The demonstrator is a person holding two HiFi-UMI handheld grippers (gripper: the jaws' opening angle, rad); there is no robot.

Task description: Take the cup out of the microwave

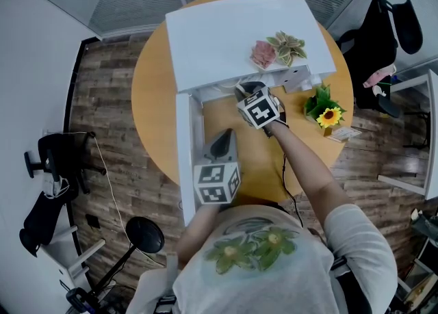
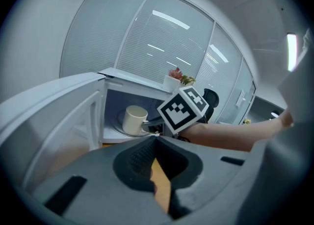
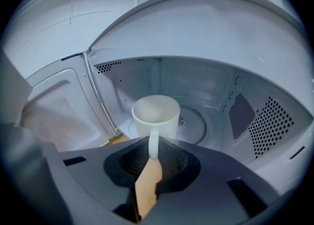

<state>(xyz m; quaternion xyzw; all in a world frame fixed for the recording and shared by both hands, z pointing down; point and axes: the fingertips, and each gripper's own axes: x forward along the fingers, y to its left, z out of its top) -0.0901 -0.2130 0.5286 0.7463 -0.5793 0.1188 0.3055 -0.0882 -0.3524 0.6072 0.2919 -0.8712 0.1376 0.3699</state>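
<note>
A cream cup (image 3: 157, 113) stands upright on the glass turntable (image 3: 196, 123) inside the white microwave (image 1: 239, 32), its handle turned toward the opening. My right gripper (image 3: 153, 153) reaches into the cavity and is shut on that handle, which runs down between its pads. From the left gripper view the cup (image 2: 135, 119) shows with the right gripper (image 2: 153, 127) at its handle. My left gripper (image 2: 156, 140) hangs outside, beside the open door (image 1: 183, 155), its tips together with nothing between them. In the head view the cup is hidden under the microwave's top.
The door (image 2: 49, 116) swings out on the left of the opening. The microwave sits on a round orange table (image 1: 154, 100). Small potted plants (image 1: 277, 49) stand on its top; a sunflower (image 1: 327, 113) stands to its right. A black chair (image 1: 383, 25) is beyond.
</note>
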